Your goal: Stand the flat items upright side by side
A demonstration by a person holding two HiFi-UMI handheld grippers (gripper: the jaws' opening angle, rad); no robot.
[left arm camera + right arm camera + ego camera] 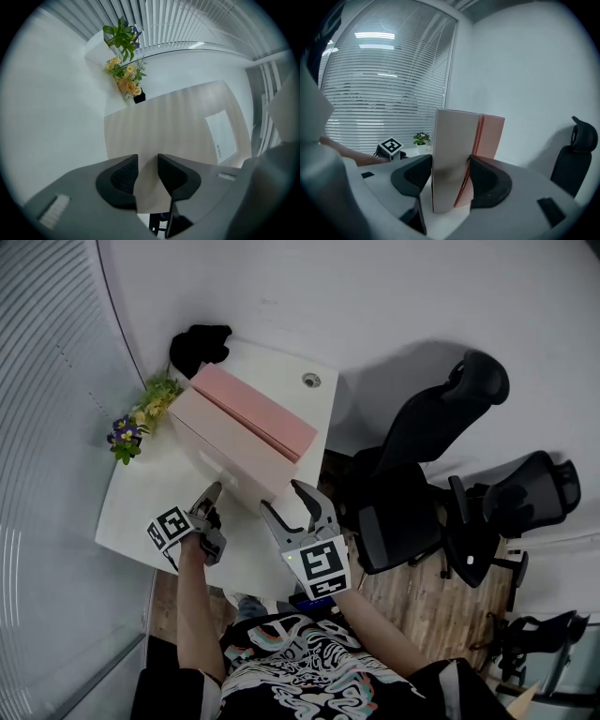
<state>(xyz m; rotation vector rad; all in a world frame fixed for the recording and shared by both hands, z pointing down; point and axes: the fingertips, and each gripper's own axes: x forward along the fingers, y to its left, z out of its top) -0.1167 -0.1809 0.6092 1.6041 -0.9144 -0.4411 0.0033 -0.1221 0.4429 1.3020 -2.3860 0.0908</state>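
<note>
Where clamped, 2 thin boards stand.

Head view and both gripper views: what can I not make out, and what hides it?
1. Left gripper view: the beige item fills the gap of the left gripper; pinched or only touched, I cannot tell.
2. Same view: the white label's print is too small and blurred.
3. Right gripper view: the pink item is mostly behind the beige item.
4. Head view: the black object is too dark to name.
</note>
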